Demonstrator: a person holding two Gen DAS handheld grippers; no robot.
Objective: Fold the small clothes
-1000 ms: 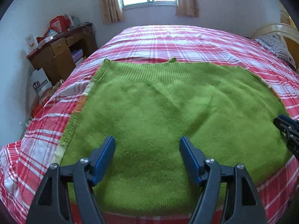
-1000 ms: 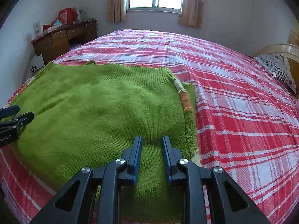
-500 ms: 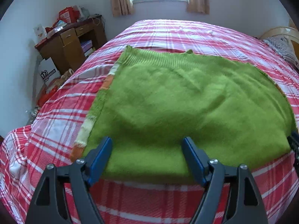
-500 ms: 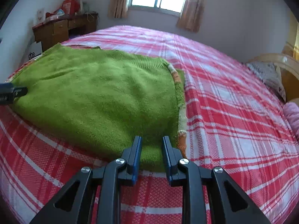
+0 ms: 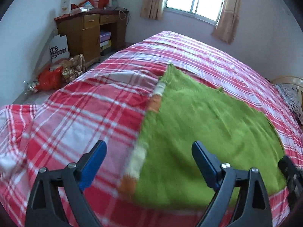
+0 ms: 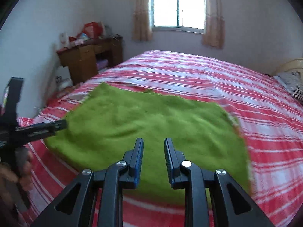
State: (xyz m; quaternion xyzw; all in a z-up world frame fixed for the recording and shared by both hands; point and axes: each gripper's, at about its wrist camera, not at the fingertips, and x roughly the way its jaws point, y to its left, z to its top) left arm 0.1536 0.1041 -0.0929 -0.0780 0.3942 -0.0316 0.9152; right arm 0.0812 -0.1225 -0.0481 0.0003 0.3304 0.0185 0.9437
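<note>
A green knitted sweater (image 5: pixel 208 124) lies folded flat on the red plaid bed (image 5: pixel 85 113), with an orange and white striped band along its left edge. My left gripper (image 5: pixel 149 151) hovers over that left edge. Its jaws are opening wide and hold nothing. My right gripper (image 6: pixel 153 147) hangs just short of the sweater's (image 6: pixel 151 117) near edge, its jaws a narrow gap apart with nothing between them. In the right wrist view the left gripper (image 6: pixel 56 125) shows side-on at the left, held by a hand (image 6: pixel 24 162). The right gripper (image 5: pixel 289 172) shows at the left wrist view's right edge.
A wooden desk (image 5: pixel 90 34) with clutter on top stands against the far left wall. Bags (image 5: pixel 56 73) lie on the floor beside the bed. A curtained window (image 6: pixel 178 7) is behind the bed. A striped pillow (image 5: pixel 289 96) lies at the far right.
Both grippers have drawn back from over the sweater to its near side. The left one swung to the sweater's left edge, rolled and spread wider. The right one kept its narrow gap.
</note>
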